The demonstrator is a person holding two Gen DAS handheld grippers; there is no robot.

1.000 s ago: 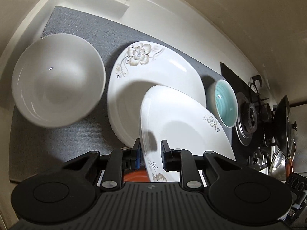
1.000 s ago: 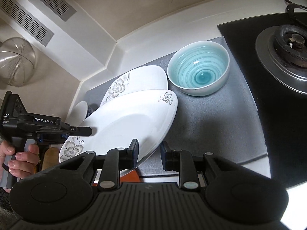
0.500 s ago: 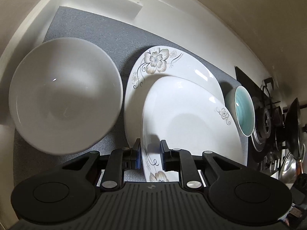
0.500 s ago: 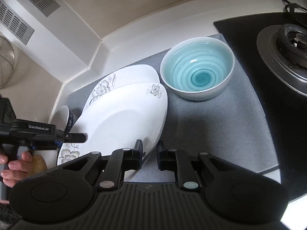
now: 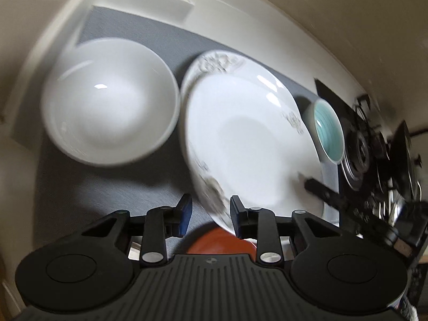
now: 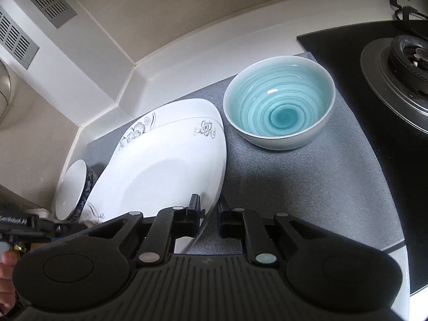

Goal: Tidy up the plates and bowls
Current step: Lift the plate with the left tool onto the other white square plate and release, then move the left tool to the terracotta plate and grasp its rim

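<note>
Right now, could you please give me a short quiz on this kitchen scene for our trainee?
1. True or false: the teal bowl holds food.
2. The top plate lies on top of: A) the other floral plate; B) a cutting board; C) a drying rack.
3. How many bowls stand on the grey mat?
Key: 1 false, it is empty; 2 A; 3 two, the teal one and the white bowl.
</note>
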